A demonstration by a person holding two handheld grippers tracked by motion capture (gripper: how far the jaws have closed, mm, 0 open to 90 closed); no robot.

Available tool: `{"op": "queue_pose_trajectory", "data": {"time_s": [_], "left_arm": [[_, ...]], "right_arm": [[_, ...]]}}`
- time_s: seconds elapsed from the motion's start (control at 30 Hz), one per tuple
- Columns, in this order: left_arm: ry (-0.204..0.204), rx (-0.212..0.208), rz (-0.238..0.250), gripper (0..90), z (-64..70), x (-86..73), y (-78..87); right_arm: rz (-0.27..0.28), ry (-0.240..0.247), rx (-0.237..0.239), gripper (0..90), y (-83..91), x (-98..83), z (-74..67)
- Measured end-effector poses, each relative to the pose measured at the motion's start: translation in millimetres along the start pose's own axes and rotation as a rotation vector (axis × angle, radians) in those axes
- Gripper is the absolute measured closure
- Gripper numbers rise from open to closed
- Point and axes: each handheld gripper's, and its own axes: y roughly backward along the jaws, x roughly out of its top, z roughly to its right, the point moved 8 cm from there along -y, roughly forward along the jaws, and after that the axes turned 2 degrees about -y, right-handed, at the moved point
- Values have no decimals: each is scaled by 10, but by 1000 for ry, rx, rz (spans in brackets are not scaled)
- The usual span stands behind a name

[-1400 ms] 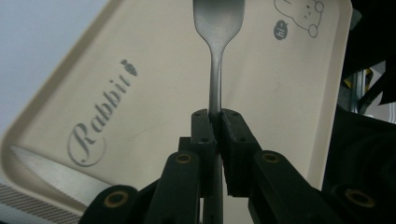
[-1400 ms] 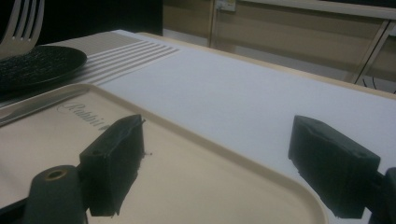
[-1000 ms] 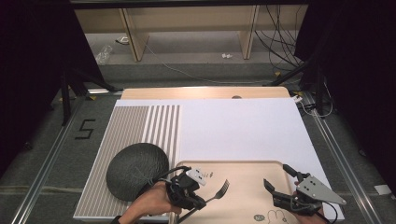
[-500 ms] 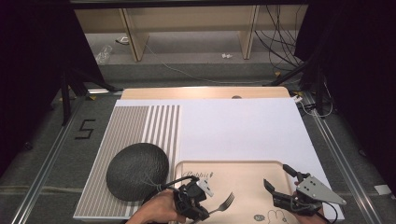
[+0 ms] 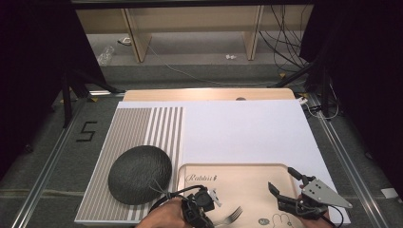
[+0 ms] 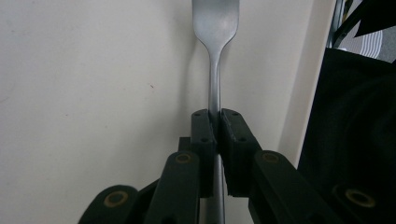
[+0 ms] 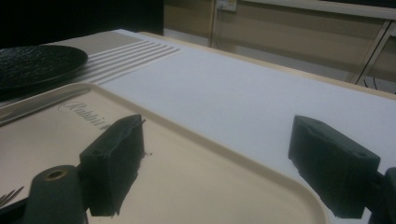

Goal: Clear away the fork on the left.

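Observation:
A metal fork (image 6: 215, 32) points away from me over a beige tray (image 6: 93, 93), and my left gripper (image 6: 215, 119) is shut on its handle. From above, the left gripper (image 5: 209, 214) is at the tray's (image 5: 228, 167) near left part, with the fork's tines (image 5: 235, 214) aimed to the right. My right gripper (image 5: 281, 179) stands open at the tray's right end with nothing between its fingers. In the right gripper view the open right gripper (image 7: 224, 163) hovers low above the tray's rim (image 7: 196, 135), and fork tines (image 7: 9, 196) peek in at the lower left.
A round black plate (image 5: 140, 173) lies left of the tray on a striped mat (image 5: 142, 128). A white sheet (image 5: 242, 128) covers the table beyond the tray. The plate (image 7: 37, 63) also lies past the tray's far corner. Shelving and cables stand behind the table.
The left gripper has carried the fork toward the table's near edge and lower over the tray. The right gripper has stayed where it was.

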Motion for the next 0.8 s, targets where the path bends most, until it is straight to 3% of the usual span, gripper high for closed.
{"op": "queue_pose_trajectory", "data": {"time_s": [0.37, 0.47, 0.57, 0.63, 0.7, 0.8], "left_arm": [[-27, 17, -27, 799, 10, -13, -78], [-54, 28, -5, 569, 34, 14, -36], [-49, 54, 33, 398, 62, 69, 9], [-53, 68, 50, 337, 70, 94, 32], [-59, 72, 71, 345, 86, 117, 54], [-65, 54, 94, 507, 127, 144, 72]], "right_arm": [[-1, 3, 1, 192, 4, 0, -1], [1, 2, 1, 192, 2, 2, 1], [-1, 3, 1, 192, 4, 1, -2], [-1, 2, 0, 192, 2, 1, -3], [-2, 4, 0, 192, 3, -1, -2], [-2, 4, 0, 192, 4, 0, -2]]}}
